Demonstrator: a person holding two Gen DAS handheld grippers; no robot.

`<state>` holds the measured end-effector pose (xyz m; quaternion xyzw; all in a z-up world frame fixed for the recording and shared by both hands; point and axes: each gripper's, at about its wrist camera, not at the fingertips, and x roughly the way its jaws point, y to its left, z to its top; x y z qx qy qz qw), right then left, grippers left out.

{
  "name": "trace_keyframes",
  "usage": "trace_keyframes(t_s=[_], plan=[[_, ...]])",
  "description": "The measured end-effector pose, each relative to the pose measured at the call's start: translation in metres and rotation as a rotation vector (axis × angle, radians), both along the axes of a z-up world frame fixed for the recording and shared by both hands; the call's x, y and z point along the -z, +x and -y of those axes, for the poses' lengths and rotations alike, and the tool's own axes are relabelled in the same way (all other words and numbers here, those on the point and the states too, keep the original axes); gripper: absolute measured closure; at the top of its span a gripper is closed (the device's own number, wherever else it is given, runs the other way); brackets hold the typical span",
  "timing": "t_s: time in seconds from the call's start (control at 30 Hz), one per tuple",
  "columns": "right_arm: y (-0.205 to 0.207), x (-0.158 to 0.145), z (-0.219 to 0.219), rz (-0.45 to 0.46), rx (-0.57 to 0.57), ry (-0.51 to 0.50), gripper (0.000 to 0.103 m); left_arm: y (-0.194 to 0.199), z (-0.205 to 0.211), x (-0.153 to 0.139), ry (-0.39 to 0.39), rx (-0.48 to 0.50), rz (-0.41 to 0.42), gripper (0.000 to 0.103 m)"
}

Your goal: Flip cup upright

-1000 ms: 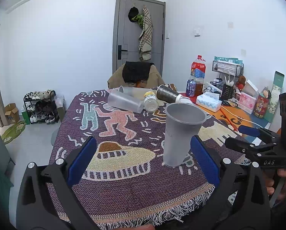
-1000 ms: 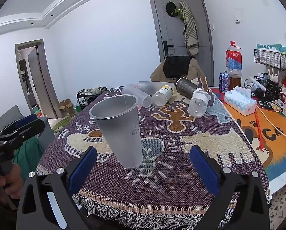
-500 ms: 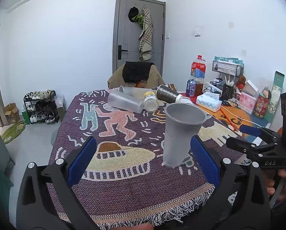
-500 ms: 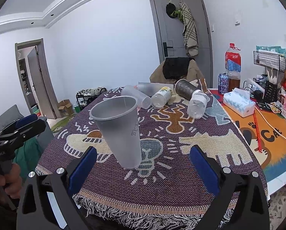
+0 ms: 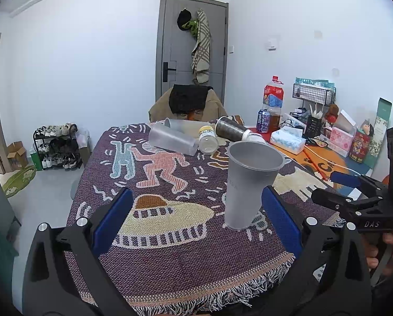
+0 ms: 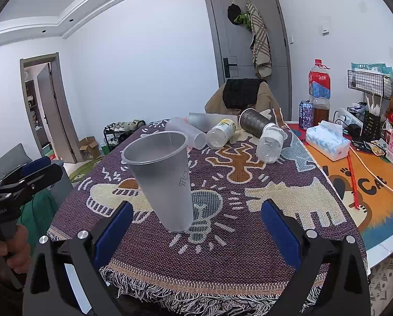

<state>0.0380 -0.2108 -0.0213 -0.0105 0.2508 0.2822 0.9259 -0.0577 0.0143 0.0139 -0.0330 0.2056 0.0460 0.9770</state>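
A frosted grey plastic cup (image 5: 249,184) stands upright, mouth up, on the patterned purple tablecloth (image 5: 170,250) near the front edge. It also shows in the right wrist view (image 6: 165,181). My left gripper (image 5: 196,218) is open and empty, held back from the cup, which stands just inside its right finger. My right gripper (image 6: 194,226) is open and empty, the cup standing ahead between its fingers, nearer the left one. Each gripper shows at the side of the other's view.
Several cups and bottles lie on their sides at the table's far end (image 5: 186,139), among them a dark cup (image 6: 254,123) and a clear bottle (image 6: 270,144). A tissue box (image 6: 328,142), drink bottle (image 6: 318,89) and clutter fill the right side.
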Motion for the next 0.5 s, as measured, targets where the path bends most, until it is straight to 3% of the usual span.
trace_keyframes(t_s=[0.5], plan=[[0.017,0.022,-0.013,-0.054,0.000,-0.039,0.007,0.015,-0.014,0.023,-0.050,0.001,-0.054,0.005]])
